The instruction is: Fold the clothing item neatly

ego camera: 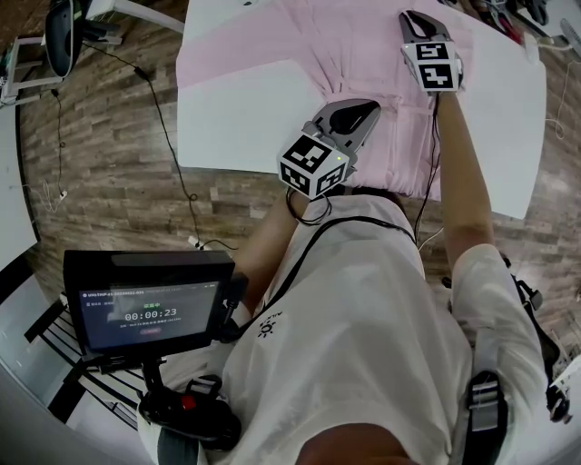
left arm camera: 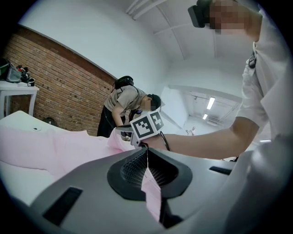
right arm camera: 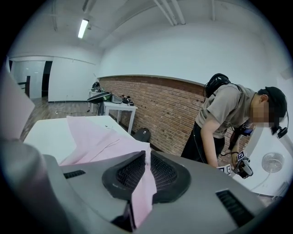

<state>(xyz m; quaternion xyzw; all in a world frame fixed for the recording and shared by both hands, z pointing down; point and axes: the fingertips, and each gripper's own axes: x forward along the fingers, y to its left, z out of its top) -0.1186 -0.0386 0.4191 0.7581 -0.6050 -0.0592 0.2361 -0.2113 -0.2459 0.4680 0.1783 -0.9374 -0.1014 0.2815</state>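
Pink clothing item (ego camera: 363, 54) is lying spread over the far part of the white surface (ego camera: 236, 118), and its near edge is reaching the side of the surface closest to you. You are holding it at two places. Your left gripper (ego camera: 368, 113) is staying close to your body, and its jaws are pressing fully together on a thin fold of the pink cloth. Your right gripper (ego camera: 413, 20) is reaching further out over the cloth, and its jaws are closing on a thicker fold, so a small gap is remaining between them.

I am judging that the thin pinch on the left is the weak point: if you are pulling quickly, the cloth may be slipping out there. If one gripper is travelling faster than the other, the fold line may be coming out crooked. The cloth between the two grippers is already wrinkling, so it may be bunching instead of lying flat.

Around the garment the surface is showing bare and white. It is standing on a wooden floor (ego camera: 100, 163), where a dark cable (ego camera: 168, 136) is running. A brick wall (right arm camera: 169, 107) is closing the room, another person (right arm camera: 219, 123) is bending in front of it, and a small screen (ego camera: 150, 309) is sitting at your left.
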